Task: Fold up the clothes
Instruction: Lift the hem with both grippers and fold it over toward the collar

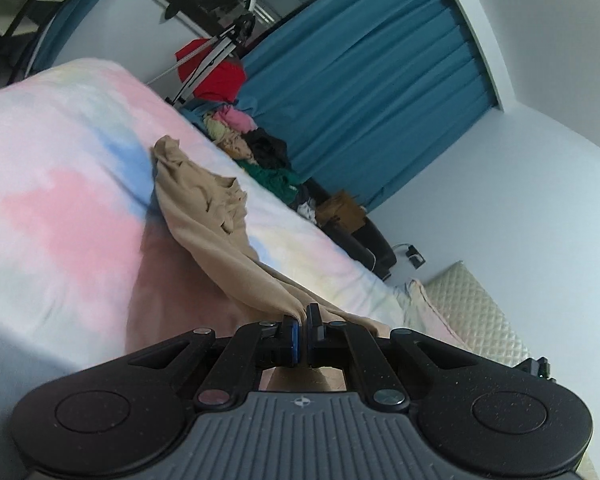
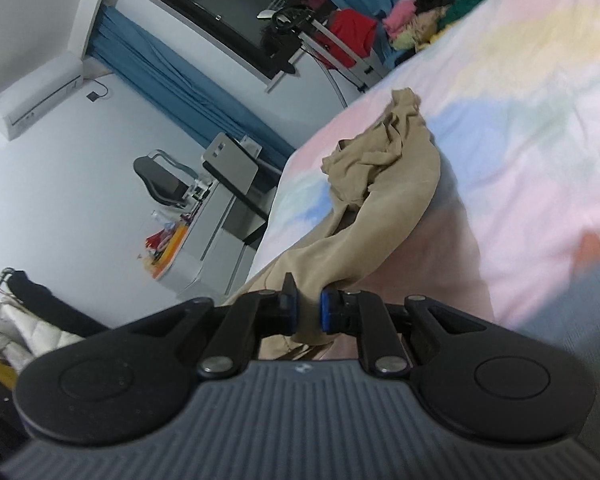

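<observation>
Item: tan garment, thin, soft and limp, probably light and a little slippery; it lies bunched on the pastel bed, its near end lifted off the sheet. Left gripper: jaws nearly closed, pinching a thin edge of the cloth. Right gripper: jaws part-open around a thicker gathered fold, apparently gripping it; best held at edges or corners.

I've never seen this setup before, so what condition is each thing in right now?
Left tool: shut on the tan garment.
Right tool: shut on the tan garment.
Tan garment: unfolded, near end lifted, far end crumpled on the bedsheet.
Bedsheet: spread over the bed.
Clothes pile: heaped, unfolded.
Blue curtain: drawn closed.
</observation>
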A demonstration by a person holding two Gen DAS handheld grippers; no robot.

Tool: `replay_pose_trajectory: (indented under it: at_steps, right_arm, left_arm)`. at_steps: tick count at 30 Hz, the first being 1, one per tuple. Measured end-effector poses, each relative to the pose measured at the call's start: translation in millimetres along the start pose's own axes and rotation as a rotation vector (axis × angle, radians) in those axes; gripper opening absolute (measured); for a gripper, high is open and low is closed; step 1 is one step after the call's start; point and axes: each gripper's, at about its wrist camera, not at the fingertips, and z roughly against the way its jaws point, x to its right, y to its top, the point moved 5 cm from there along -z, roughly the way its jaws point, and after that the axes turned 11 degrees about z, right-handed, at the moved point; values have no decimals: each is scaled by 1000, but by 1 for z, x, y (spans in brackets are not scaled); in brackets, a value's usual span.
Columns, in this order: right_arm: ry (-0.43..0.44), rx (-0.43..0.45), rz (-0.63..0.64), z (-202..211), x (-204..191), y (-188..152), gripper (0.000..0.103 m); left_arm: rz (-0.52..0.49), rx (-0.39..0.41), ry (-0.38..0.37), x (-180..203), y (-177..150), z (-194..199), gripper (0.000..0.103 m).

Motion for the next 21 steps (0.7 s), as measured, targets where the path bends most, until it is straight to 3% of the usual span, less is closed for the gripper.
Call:
replay_pose_trajectory:
  at_steps: [7,13,21]
  right_arm:
    - [12,43,-64,-1,22,4,14]
    - [2,63,-67,-35,31,37,14]
    - [-107,60,4,-123,49,101,14]
  left_arm:
    - [-70,15,29,9,2,-14,3]
    - [-122,28,92,16,49,-66,4]
    - [-208,72,213,14,124,-162,4]
